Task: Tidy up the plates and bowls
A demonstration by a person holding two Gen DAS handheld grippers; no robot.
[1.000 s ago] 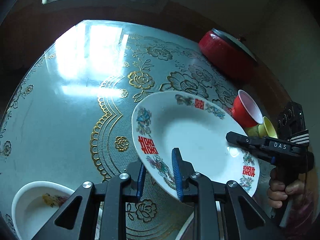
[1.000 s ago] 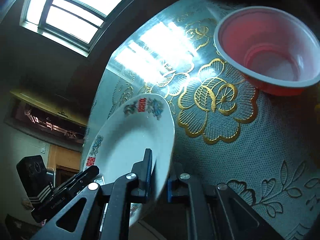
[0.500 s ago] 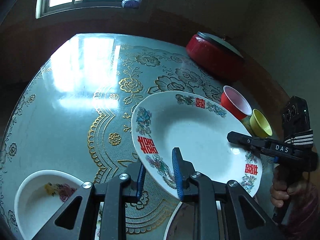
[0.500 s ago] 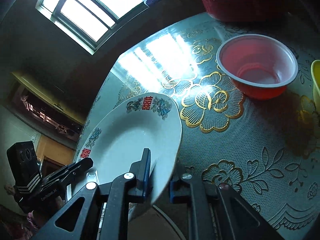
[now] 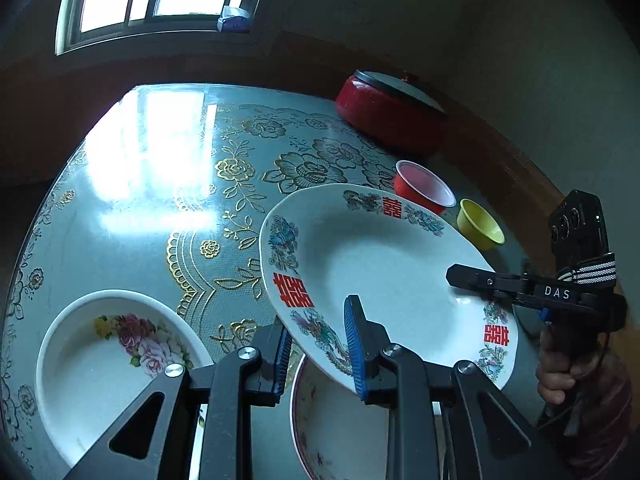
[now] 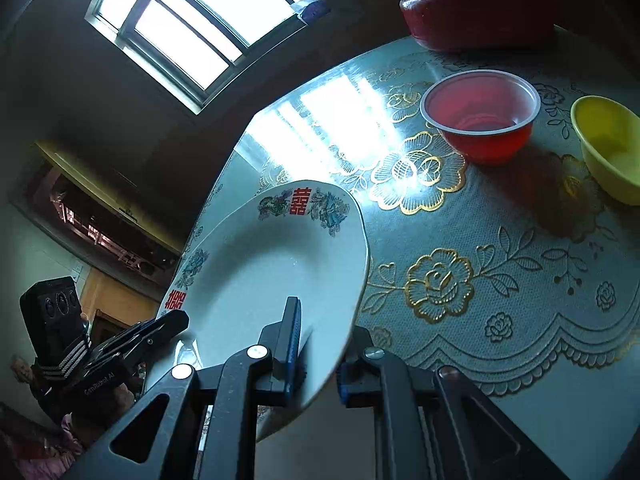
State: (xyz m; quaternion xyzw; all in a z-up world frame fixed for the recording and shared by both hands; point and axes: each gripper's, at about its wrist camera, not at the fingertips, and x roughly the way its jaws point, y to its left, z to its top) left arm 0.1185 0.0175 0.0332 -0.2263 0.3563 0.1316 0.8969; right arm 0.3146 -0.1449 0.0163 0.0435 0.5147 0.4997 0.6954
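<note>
Both grippers had carried the white oval plate with red characters and painted birds [image 5: 392,280] higher above the table since a second earlier, so more of the crockery beneath showed. It hung tilted in the air, the left gripper [image 5: 320,348] clamped on its near rim with one blue pad above and one below, the right gripper [image 6: 320,356] pinching the opposite rim likewise.

Only the left view showed what lay under the plate: a pale bowl with a dark rim [image 5: 332,432] directly below, and a white bowl with pink flowers [image 5: 108,368] beside it (the right view missed both). Farther off stood a red plastic cup [image 6: 480,116] and a small yellow bowl [image 6: 608,144], close together, then a red lidded pot [image 5: 390,114] at the far edge.

The glossy lace-patterned tablecloth with gold flowers [image 5: 160,184] mirrored a bright window [image 6: 200,24] in a dim room.
</note>
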